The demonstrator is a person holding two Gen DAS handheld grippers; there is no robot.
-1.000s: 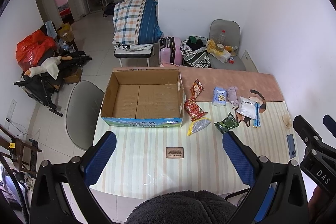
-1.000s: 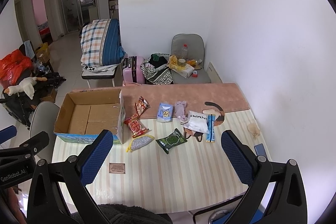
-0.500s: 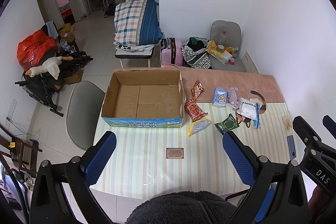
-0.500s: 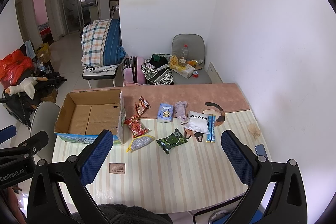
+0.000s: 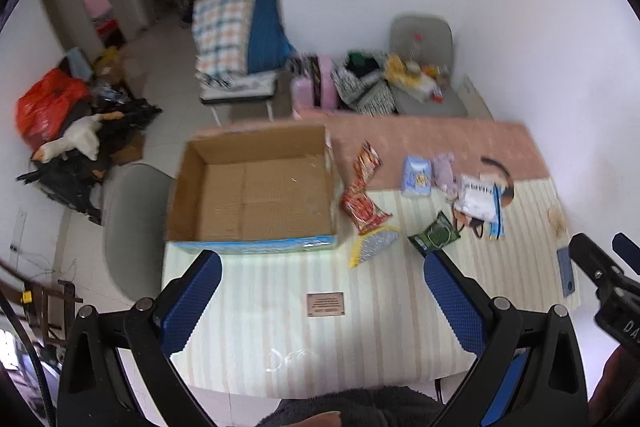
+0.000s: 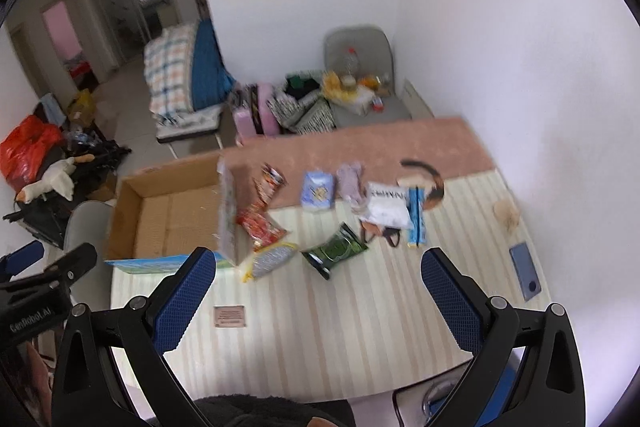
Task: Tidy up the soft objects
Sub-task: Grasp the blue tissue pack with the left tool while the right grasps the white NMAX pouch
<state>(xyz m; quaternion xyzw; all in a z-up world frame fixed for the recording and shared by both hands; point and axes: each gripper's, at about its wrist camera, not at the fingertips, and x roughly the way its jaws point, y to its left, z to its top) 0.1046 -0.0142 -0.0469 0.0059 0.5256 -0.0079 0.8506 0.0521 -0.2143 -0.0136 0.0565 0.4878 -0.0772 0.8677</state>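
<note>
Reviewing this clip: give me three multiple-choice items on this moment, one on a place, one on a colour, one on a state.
1. Where does the cardboard box stand on the table?
A. left end
B. right end
C. centre

2. What colour is the packet nearest the white pouch?
A. pink
B. green
C. orange

3. What is inside the box?
A. snack packets
B. nothing
C. a plush toy

Key: 1 A, the packets all lie to its right; 2 B, the wrapper is dark green; 3 B, only its bare cardboard floor shows. Both hand-held grippers, left and right, are open.

An open, empty cardboard box sits left of soft packets: red, green, blue, white.
</note>
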